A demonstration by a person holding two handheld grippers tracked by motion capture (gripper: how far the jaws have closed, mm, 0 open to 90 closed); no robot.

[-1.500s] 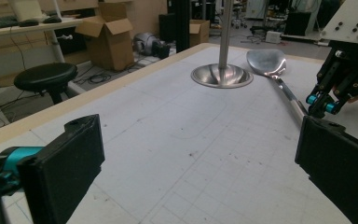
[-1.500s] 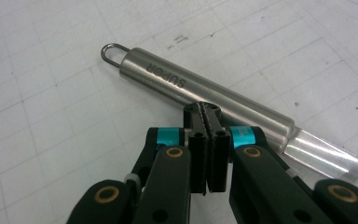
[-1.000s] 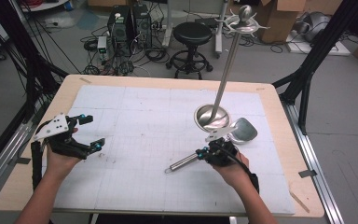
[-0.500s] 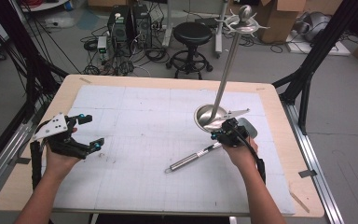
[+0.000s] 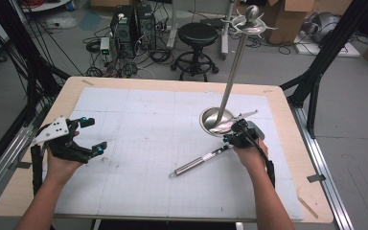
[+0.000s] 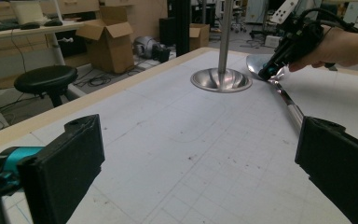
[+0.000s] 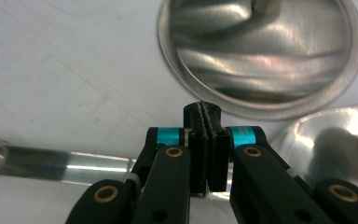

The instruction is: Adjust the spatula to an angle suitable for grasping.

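A long-handled steel ladle (image 5: 196, 164) lies slanted on the white mat, its bowl (image 7: 340, 140) next to the round base (image 5: 210, 116) of a steel hanging stand. My right gripper (image 5: 232, 132) is shut, jaws pressed together with nothing between them. It hangs over the ladle's neck, and the handle (image 7: 51, 161) runs crosswise under the fingers. Its tip (image 7: 207, 116) points at the rim of the stand base (image 7: 261, 56). My left gripper (image 5: 95, 134) is open and holds nothing near the mat's left edge. In the left gripper view (image 6: 200, 158) its jaws frame the far-off right gripper (image 6: 266, 73).
The stand's pole (image 5: 232, 72) rises slanted from the base to a ring of hooks (image 5: 249, 21) at the top. The wooden table edge (image 5: 287, 110) runs just right of the ladle. A black stool (image 5: 199, 36) and boxes stand on the floor beyond.
My right gripper has moved up along the ladle's handle toward the bowl and the stand base, staying shut. The ladle lies where it was. The left hand has kept still.
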